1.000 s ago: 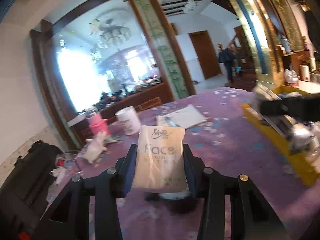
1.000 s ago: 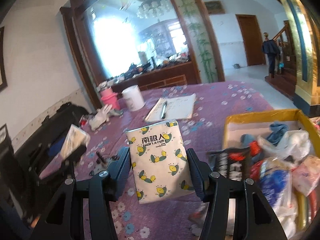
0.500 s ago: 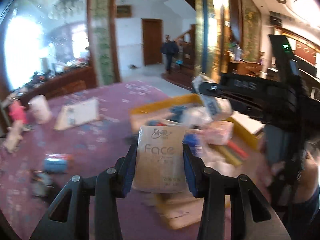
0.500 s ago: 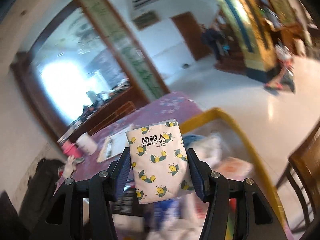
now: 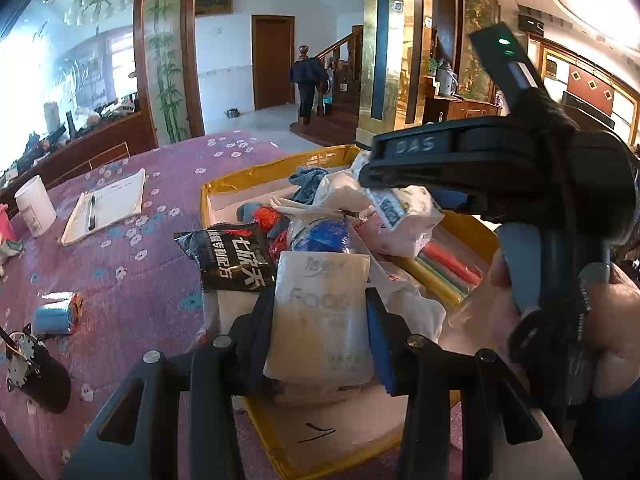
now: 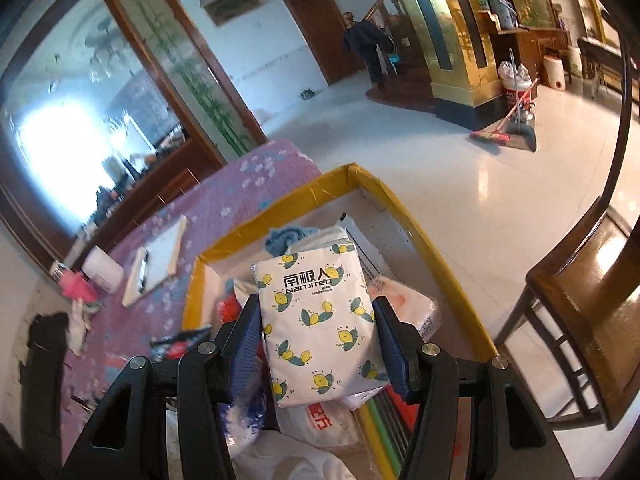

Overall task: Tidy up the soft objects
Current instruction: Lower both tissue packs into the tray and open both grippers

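Observation:
My left gripper (image 5: 320,320) is shut on a beige "Face" tissue pack (image 5: 320,320) and holds it over the near end of the yellow-rimmed box (image 5: 224,188). My right gripper (image 6: 318,328) is shut on a white tissue pack with yellow bee prints (image 6: 320,320), held above the soft items piled in the same box (image 6: 416,220). The right gripper also shows in the left wrist view (image 5: 400,196), over the box's far right side. The box holds bagged soft goods, a blue cloth (image 5: 308,182) and a black snack bag (image 5: 236,258).
On the purple flowered tablecloth (image 5: 132,264) lie a notebook with a pen (image 5: 104,208), a white cup (image 5: 34,210), a small blue roll (image 5: 56,314) and a black cylinder (image 5: 36,372). A wooden chair (image 6: 592,320) stands right of the box.
Both grippers have swung right from the open table to above the yellow box, each still holding its tissue pack. The left gripper has come closer to the box.

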The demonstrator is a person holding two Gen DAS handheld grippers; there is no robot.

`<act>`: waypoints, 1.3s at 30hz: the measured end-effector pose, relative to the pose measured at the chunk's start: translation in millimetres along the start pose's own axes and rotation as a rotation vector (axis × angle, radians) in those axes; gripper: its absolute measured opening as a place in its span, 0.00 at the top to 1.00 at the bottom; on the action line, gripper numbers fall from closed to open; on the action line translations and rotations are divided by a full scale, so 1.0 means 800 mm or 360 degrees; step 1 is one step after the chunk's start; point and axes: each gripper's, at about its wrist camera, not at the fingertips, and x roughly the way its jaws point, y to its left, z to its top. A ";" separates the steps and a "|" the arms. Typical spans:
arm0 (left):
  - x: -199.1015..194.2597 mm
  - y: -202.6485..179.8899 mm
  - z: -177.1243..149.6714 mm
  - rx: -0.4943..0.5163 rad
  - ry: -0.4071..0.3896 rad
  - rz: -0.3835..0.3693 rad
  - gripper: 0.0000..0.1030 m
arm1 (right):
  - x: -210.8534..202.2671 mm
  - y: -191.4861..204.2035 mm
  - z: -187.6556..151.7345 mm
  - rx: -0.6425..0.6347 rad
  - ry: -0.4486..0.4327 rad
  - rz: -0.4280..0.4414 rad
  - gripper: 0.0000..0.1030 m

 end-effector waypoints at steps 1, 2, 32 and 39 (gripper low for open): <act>0.000 0.000 0.000 0.0005 -0.0004 0.0000 0.59 | 0.002 0.002 -0.001 -0.0016 0.0000 -0.0027 0.43; 0.000 -0.001 -0.001 0.0008 -0.0007 -0.0002 0.59 | 0.003 0.002 -0.002 -0.0039 -0.0003 -0.0066 0.43; -0.003 -0.011 -0.005 0.0064 -0.0055 0.0031 0.58 | 0.001 0.037 -0.011 -0.0285 -0.0035 -0.0269 0.43; -0.004 -0.010 -0.005 0.0062 -0.0062 0.0031 0.58 | -0.004 0.037 -0.008 -0.0276 -0.0053 -0.0272 0.43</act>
